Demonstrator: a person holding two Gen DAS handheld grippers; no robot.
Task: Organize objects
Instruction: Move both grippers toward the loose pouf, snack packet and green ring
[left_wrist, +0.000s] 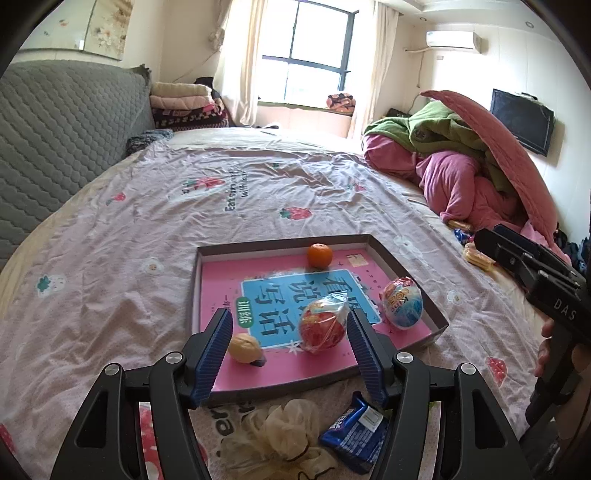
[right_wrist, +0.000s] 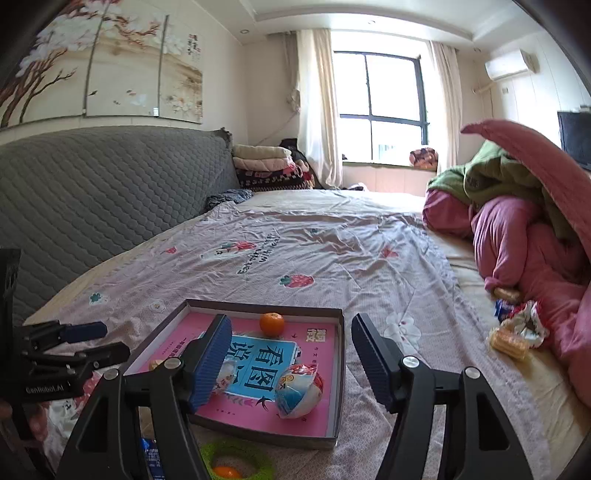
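Note:
A shallow box tray with a pink and blue printed bottom lies on the bed; it also shows in the right wrist view. In it are a mandarin, a blue-white wrapped egg toy, a red wrapped egg toy and a walnut. My left gripper is open above the tray's near edge, with the red egg toy between its fingers, untouched. My right gripper is open and empty over the tray's near right part.
In front of the tray lie a blue snack pack, a beige mesh puff and a green ring with an orange ball. Wrapped snacks lie at the right by a pile of pink and green quilts. A grey headboard stands at the left.

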